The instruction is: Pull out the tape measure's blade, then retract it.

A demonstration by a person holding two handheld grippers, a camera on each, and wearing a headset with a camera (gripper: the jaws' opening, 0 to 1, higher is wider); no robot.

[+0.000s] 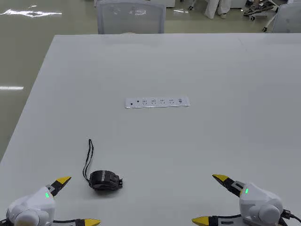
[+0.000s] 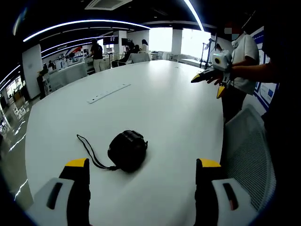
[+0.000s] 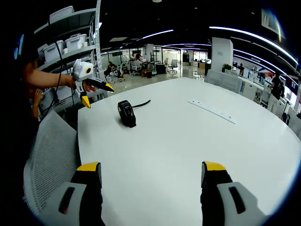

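The left gripper is spread wide and holds nothing; its yellow-tipped fingers stand well apart. The tape measure, a round black case, lies on the white table just ahead of those fingertips. It sits in the gap between them, nearer the left one, and touches neither. Its black strap trails from the case toward the left finger's side; in the head view it runs on across the table, away from the tips. The right gripper is likewise wide open and empty, its fingers far apart. In the right gripper view the tape measure sits well ahead of the tips and out beyond the left finger, far from both. A socket strip lies farther ahead of both pairs of fingers, roughly midway between the two grippers.
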